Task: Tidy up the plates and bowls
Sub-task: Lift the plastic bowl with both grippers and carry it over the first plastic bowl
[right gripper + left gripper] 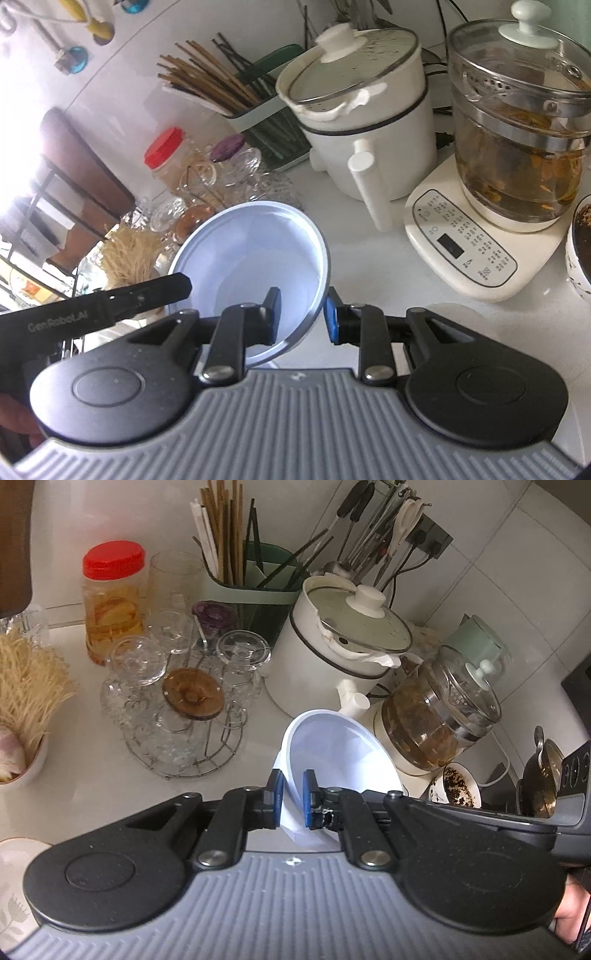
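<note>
A pale blue-white bowl [332,753] is held tilted above the white counter. My left gripper [293,799] is shut on the bowl's rim, one blue pad inside and one outside. In the right wrist view the same bowl [251,251] sits in front of my right gripper [301,314], whose jaws stand apart astride the bowl's near rim, one finger inside and one outside. The left gripper's black finger [147,295] shows at the bowl's left edge. A dirty bowl [458,784] with dark residue sits at the right; it also shows in the right wrist view [581,243].
A white electric pot [332,657], a glass kettle on a base [439,709], a wire rack of glasses [177,701], a red-lidded jar [112,602] and a chopstick holder [251,579] crowd the counter. A patterned plate [14,882] lies at the lower left. A dirty pan [543,779] sits at the far right.
</note>
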`<state>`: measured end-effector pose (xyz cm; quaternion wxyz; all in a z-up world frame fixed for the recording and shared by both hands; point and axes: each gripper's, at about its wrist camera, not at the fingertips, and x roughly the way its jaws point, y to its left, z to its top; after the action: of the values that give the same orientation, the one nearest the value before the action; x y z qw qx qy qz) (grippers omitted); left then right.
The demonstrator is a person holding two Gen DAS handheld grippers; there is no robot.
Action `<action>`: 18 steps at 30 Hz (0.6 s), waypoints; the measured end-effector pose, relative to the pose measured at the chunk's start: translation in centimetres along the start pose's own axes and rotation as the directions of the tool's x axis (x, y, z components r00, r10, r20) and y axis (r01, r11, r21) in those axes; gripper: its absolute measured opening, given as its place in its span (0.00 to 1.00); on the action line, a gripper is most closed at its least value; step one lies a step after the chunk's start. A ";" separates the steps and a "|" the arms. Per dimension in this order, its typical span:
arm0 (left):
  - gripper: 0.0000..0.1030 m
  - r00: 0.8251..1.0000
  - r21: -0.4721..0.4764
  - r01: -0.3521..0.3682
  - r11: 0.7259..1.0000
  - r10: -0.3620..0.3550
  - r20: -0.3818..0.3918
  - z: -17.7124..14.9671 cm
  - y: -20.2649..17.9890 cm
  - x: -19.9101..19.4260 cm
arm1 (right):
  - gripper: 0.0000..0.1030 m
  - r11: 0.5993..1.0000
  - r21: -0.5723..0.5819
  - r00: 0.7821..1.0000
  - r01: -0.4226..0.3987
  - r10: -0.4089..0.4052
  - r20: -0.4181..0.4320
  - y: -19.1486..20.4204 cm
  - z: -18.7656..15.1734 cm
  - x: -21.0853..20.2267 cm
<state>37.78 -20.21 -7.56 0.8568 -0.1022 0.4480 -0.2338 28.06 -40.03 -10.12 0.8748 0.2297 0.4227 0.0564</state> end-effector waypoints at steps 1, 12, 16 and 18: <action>0.11 1.000 -0.007 -0.001 1.000 0.001 0.001 -0.2 0.3 -0.3 | 0.27 1.000 -0.004 1.000 -0.002 0.002 0.000 0.3 -0.1 0.0; 0.11 1.000 -0.061 -0.016 0.998 0.017 0.011 -2.3 3.7 -3.0 | 0.27 0.999 -0.038 0.999 -0.026 0.025 -0.030 3.2 -1.7 1.2; 0.11 1.000 -0.078 -0.025 0.997 0.025 -0.002 -3.2 4.7 -3.3 | 0.27 0.999 -0.043 0.999 -0.022 0.020 -0.047 3.8 -2.4 1.6; 0.11 1.000 -0.085 -0.028 0.996 0.027 -0.014 -3.7 5.2 -3.4 | 0.27 0.999 -0.041 0.999 -0.014 0.012 -0.053 4.1 -2.8 1.9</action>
<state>34.76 -13.90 -9.26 0.8519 -0.1309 0.4645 -0.2033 27.46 -34.80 -11.12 0.8677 0.2126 0.4427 0.0769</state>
